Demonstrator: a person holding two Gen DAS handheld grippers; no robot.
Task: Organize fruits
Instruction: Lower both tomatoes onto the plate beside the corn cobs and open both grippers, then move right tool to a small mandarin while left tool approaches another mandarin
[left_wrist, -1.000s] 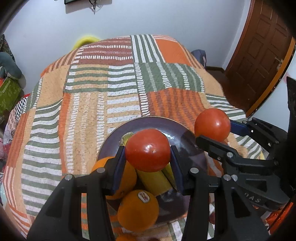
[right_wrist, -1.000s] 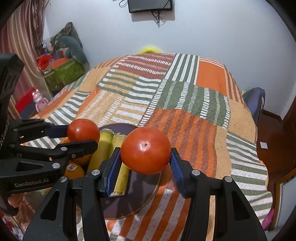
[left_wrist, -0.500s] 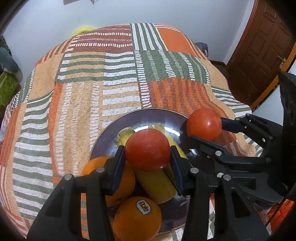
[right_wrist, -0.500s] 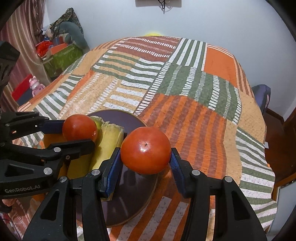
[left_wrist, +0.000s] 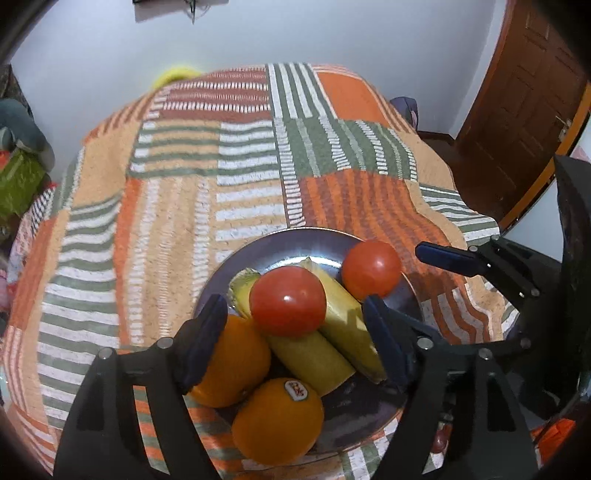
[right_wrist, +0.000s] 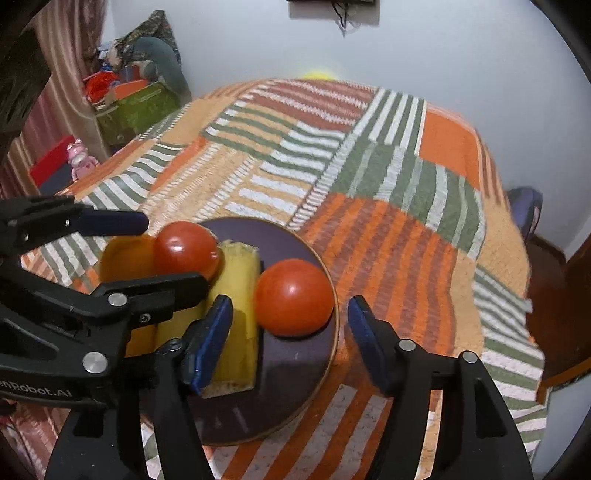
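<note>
A dark purple plate (left_wrist: 295, 240) (right_wrist: 280, 384) on the striped bedspread holds two oranges (left_wrist: 277, 421), two bananas (left_wrist: 314, 354) (right_wrist: 236, 295) and two tomatoes. My left gripper (left_wrist: 295, 332) is open; one tomato (left_wrist: 288, 301) (right_wrist: 184, 251) rests on the bananas between its spread fingers. My right gripper (right_wrist: 291, 332) is open; the other tomato (right_wrist: 293, 297) (left_wrist: 371, 271) sits on the plate's right side between its fingers, free of the pads. The right gripper also shows in the left wrist view (left_wrist: 410, 277), and the left gripper in the right wrist view (right_wrist: 159, 258).
The patchwork bedspread (left_wrist: 240, 166) covers the whole bed. A wooden door (left_wrist: 517, 92) stands at the right. Boxes and soft toys (right_wrist: 133, 88) are piled by the wall at the left. A pink toy (right_wrist: 79, 162) sits beside the bed.
Both grippers have lowered to the plate and opened, letting go of their tomatoes, which now rest on the bananas and the plate.
</note>
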